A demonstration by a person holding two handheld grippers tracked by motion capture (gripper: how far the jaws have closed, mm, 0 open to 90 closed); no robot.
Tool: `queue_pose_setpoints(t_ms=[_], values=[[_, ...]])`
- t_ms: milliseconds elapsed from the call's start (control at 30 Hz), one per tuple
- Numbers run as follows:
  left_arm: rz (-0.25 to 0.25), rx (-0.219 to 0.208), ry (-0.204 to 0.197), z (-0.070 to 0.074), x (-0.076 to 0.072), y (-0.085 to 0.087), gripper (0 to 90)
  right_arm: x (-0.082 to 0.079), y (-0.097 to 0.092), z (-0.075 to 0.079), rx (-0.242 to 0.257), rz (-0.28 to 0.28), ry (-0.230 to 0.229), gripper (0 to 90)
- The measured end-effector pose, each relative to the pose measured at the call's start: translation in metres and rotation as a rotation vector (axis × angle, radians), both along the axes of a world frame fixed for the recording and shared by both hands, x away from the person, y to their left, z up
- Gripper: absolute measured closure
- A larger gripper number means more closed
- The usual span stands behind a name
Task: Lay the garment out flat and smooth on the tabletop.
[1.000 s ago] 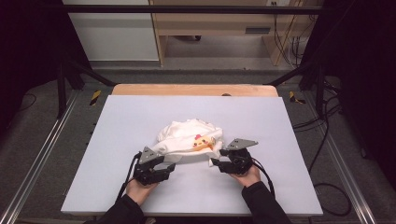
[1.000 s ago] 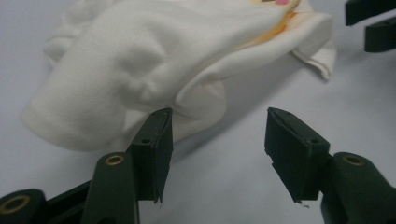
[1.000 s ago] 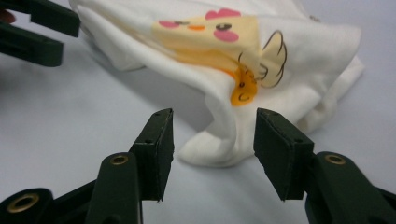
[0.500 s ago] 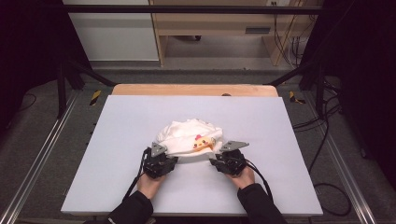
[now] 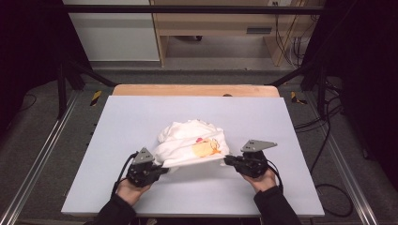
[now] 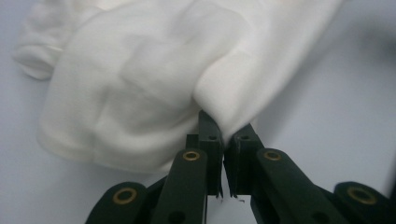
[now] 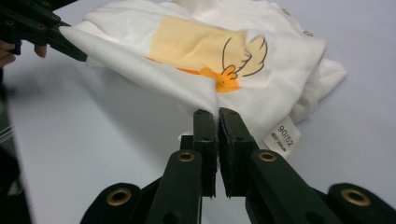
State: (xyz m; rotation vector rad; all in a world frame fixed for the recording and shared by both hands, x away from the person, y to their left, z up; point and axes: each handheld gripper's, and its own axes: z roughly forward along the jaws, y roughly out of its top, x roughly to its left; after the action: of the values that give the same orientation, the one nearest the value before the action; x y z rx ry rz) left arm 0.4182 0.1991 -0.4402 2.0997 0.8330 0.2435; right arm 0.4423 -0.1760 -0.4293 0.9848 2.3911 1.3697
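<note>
Left gripper [image 5: 159, 169], high view: clamped on near-left edge of white garment [image 5: 192, 145]; right gripper [image 5: 227, 161] clamped on near-right edge; both have just been closing. Garment bunched mid-table [image 5: 117, 122], near hem stretched between them, yellow print [image 5: 206, 149] up.
Left gripper view: jaws pinch a white fold [image 6: 219, 100].
Right gripper view: jaws pinch hem beside size label [image 7: 282, 137]; left gripper [image 7: 70, 49] holds far corner.

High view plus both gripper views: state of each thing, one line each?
White garment: crumpled, near edge lifted and stretched between the two tools, the rest on the table.
Left tool: jaws just closed, shut on the garment's edge.
Right tool: jaws just closed, shut on the garment's edge.
Size tag: hanging free, print visible.
</note>
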Motion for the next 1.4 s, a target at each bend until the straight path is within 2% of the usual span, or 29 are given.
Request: queue_pose_setpoints(t_ms=[33,67,100,133,167,200,233,267,300,333,367,400,433,467,500,533,567,633,700,767,800,833,867,967,1000,1133,1300,1333,1400], values=[[-0.033,-0.006,-0.002,0.003,-0.008,0.003,85.3,-0.006,-0.003,0.003,0.004,0.023,0.005,86.7],[-0.071,-0.003,0.021,0.005,-0.014,0.005,84.3,-0.018,-0.007,0.005,-0.003,0.062,0.024,86.7],[-0.093,0.015,0.016,0.004,-0.021,0.005,84.3,-0.018,-0.007,0.005,-0.003,0.062,0.024,86.7],[-0.096,0.024,-0.007,0.002,-0.027,0.004,82.0,-0.023,-0.007,0.002,-0.024,0.077,0.038,86.7],[-0.095,0.025,-0.006,-0.001,-0.030,0.004,74.9,-0.028,-0.006,-0.002,-0.044,0.081,0.051,86.5],[-0.087,0.029,0.001,-0.004,-0.031,0.004,61.4,-0.033,-0.004,-0.017,-0.085,0.090,0.098,84.5],[-0.037,0.024,-0.011,-0.007,-0.030,0.006,53.2,-0.034,-0.003,-0.025,-0.107,0.089,0.102,83.9],[-0.037,0.024,-0.011,-0.007,-0.030,0.006,47.3,-0.034,-0.003,-0.025,-0.107,0.089,0.102,83.9],[-0.009,0.014,-0.020,-0.006,-0.029,0.009,47.3,-0.034,-0.002,-0.032,-0.124,0.099,0.115,82.6],[0.041,-0.037,-0.047,-0.002,-0.026,0.017,38.9,-0.032,-0.002,-0.038,-0.113,0.090,0.108,73.7],[0.041,-0.037,-0.047,-0.002,-0.026,0.017,34.2,-0.032,-0.002,-0.038,-0.113,0.090,0.108,73.7],[0.062,-0.058,-0.057,0.000,-0.024,0.021,34.2,-0.031,-0.003,-0.037,-0.099,0.083,0.090,69.2],[0.082,-0.077,-0.068,0.002,-0.023,0.025,28.1,-0.030,-0.006,-0.033,-0.045,0.057,0.036,53.0],[0.101,-0.091,-0.077,0.004,-0.020,0.028,28.1,-0.030,-0.006,-0.033,-0.045,0.057,0.036,53.0],[0.117,-0.101,-0.078,0.005,-0.018,0.031,24.8,-0.030,-0.008,-0.030,-0.023,0.040,0.008,49.4],[0.130,-0.111,-0.080,0.007,-0.015,0.034,22.0,-0.029,-0.010,-0.028,-0.002,0.025,-0.013,44.6],[0.147,-0.124,-0.093,0.010,-0.007,0.038,17.1,-0.025,-0.014,-0.024,0.035,-0.012,-0.049,37.0],[0.151,-0.133,-0.093,0.012,-0.003,0.039,14.2,-0.023,-0.015,-0.022,0.051,-0.023,-0.057,34.6],[0.155,-0.140,-0.097,0.015,0.006,0.039,7.1,-0.013,-0.018,-0.017,0.079,-0.058,-0.080,23.2],[0.162,-0.140,-0.111,0.019,0.014,0.038,4.6,-0.005,-0.019,-0.013,0.100,-0.080,-0.099,18.2],[0.165,-0.144,-0.115,0.020,0.018,0.037,4.6,-0.005,-0.019,-0.013,0.100,-0.080,-0.099,18.2],[0.168,-0.150,-0.123,0.022,0.025,0.035,2.9,0.003,-0.018,-0.009,0.112,-0.087,-0.104,16.4],[0.168,-0.150,-0.123,0.022,0.025,0.035,2.2,0.003,-0.018,-0.009,0.112,-0.087,-0.104,16.4],[0.185,-0.160,-0.139,0.024,0.039,0.032,1.7,0.018,-0.017,-0.006,0.118,-0.105,-0.113,12.9],[0.185,-0.160,-0.139,0.024,0.039,0.032,1.8,0.018,-0.017,-0.006,0.118,-0.105,-0.113,12.9],[0.213,-0.172,-0.140,0.023,0.055,0.032,1.7,0.032,-0.013,-0.004,0.115,-0.125,-0.125,12.6],[0.240,-0.187,-0.141,0.022,0.075,0.032,1.7,0.056,-0.006,-0.002,0.115,-0.143,-0.126,12.8],[0.243,-0.175,-0.143,0.020,0.083,0.030,1.8,0.060,-0.004,-0.002,0.113,-0.147,-0.126,12.8],[0.245,-0.171,-0.144,0.019,0.086,0.029,1.7,0.064,-0.003,-0.002,0.113,-0.153,-0.125,12.8]])
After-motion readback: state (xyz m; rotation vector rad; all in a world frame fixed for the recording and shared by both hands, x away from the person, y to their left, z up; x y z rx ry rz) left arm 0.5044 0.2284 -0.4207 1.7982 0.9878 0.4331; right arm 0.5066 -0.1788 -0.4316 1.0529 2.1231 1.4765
